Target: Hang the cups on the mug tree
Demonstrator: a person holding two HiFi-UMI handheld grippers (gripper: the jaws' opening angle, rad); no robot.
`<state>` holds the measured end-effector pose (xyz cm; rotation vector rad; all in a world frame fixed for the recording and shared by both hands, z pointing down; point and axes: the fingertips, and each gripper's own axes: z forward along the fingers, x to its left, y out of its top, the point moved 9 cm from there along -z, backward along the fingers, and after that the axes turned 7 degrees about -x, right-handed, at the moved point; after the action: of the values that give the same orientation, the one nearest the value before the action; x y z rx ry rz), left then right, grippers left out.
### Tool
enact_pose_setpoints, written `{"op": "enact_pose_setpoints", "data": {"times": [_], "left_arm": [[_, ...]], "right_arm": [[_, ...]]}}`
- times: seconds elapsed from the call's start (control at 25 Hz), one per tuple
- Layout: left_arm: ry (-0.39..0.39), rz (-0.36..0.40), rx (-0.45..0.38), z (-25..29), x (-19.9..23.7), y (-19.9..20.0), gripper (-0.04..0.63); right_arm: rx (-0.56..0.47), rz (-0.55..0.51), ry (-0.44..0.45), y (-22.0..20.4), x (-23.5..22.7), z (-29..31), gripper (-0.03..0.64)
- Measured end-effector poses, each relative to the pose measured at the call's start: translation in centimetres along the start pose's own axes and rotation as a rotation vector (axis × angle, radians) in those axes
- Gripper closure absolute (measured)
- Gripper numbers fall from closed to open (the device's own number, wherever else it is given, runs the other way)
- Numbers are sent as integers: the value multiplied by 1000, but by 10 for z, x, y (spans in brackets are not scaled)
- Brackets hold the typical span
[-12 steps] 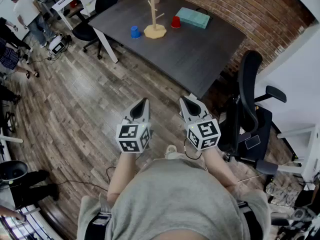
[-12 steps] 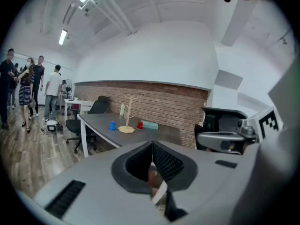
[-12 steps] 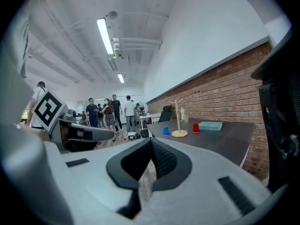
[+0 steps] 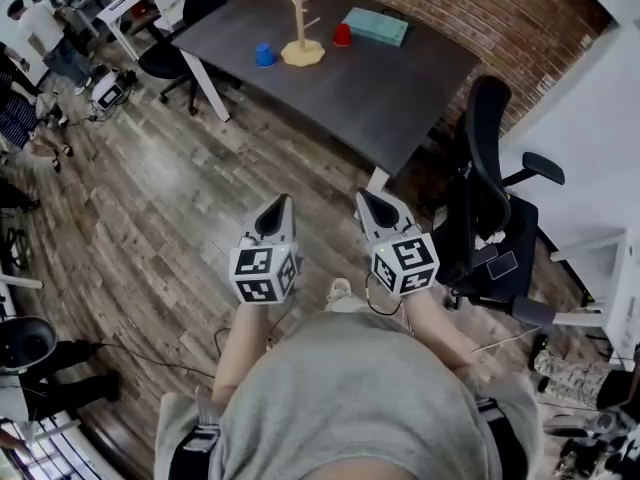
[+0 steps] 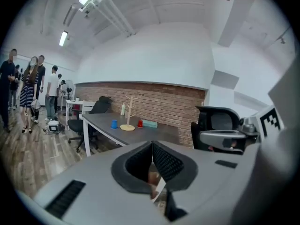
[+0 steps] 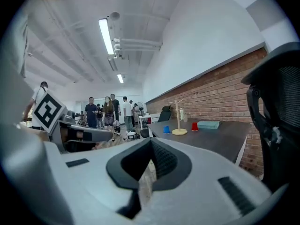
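A blue cup (image 4: 264, 55), red cup (image 4: 342, 34), tan mug tree (image 4: 299, 30), dark grey table (image 4: 400, 80).

One blue cup (image 4: 264, 55), one red cup (image 4: 342, 34), one mug tree (image 4: 303, 53).

Dark grey table (image 4: 400, 78) at twelve o'clock, with a teal box (image 4: 375, 26) near its far edge. Black office chair (image 4: 490, 198) at three o'clock, a second chair (image 4: 165, 63) at eleven. Bystanders (image 4: 50, 28) at ten o'clock on plank floor (image 4: 150, 198).
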<state>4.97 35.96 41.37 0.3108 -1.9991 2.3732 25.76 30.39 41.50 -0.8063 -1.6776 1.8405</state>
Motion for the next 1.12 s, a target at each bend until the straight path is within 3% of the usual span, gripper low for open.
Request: {"op": "enact_pose_setpoints", "data": {"times": [0.52, 1.12], "left_arm": [[-28, 9, -22, 7, 0, 2, 577], [-32, 9, -28, 49, 6, 1, 455]], "right_arm": [[-14, 31, 7, 0, -4, 9, 617], [20, 9, -12, -4, -48, 44, 613]]}}
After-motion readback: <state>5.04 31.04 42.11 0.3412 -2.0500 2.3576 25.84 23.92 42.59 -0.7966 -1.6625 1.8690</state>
